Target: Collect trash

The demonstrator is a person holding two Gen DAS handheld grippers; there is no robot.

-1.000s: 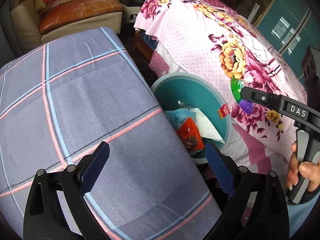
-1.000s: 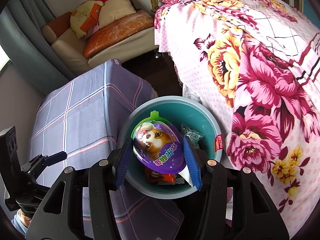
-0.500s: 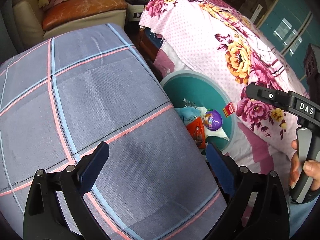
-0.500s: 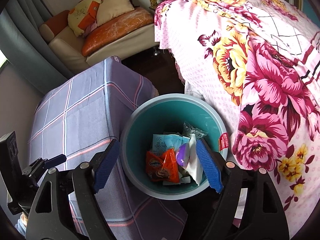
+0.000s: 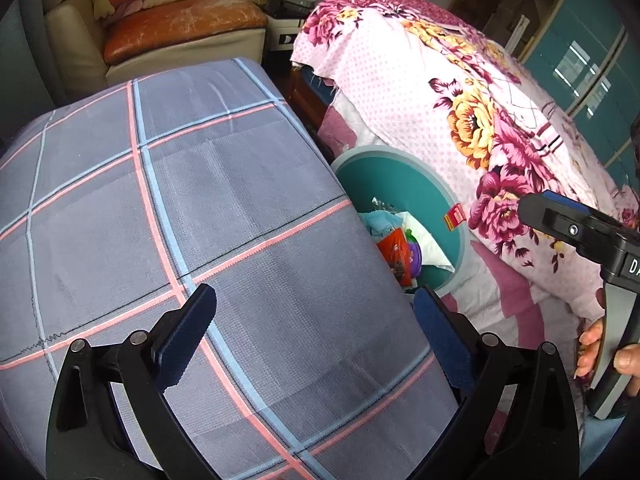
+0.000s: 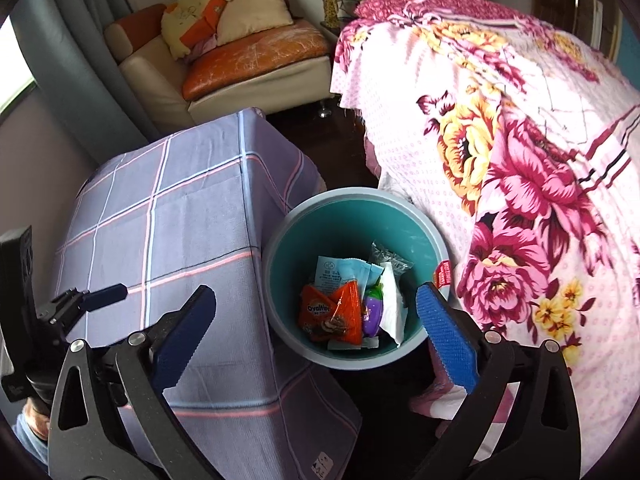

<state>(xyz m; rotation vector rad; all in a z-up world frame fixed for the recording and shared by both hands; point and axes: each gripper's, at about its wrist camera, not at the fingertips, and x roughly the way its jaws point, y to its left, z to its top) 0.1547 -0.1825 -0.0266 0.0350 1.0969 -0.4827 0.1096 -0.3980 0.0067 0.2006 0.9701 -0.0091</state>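
Between a tabletop (image 6: 168,240) draped in grey-blue checked cloth and a bed (image 6: 520,152) under a pink flowered sheet stands a teal bin (image 6: 280,248), its rim close against both. Behind them sits a cream couch (image 6: 256,76) with an orange seat and cushions.

Trash lies at the bottom of the bin: an orange Ovaltine packet (image 6: 332,312), a purple egg-shaped toy pack (image 6: 374,312) just right of it, a white wrapper (image 6: 392,304), a pale blue sachet (image 6: 340,272) and a crumpled clear wrapper (image 6: 386,258). A red label (image 6: 443,274) is stuck on the bin's inner wall.

Right tongs (image 6: 316,332) hover above the bin, their jaws opening wide with blue pads well apart and nothing between them; the toy pack rests below in the bin. Left tongs (image 5: 316,334) hang over the tabletop's checked cloth, jaws spread wide and empty. From the left view, a hand (image 5: 600,344) grips the right tongs' handle beside the bed.
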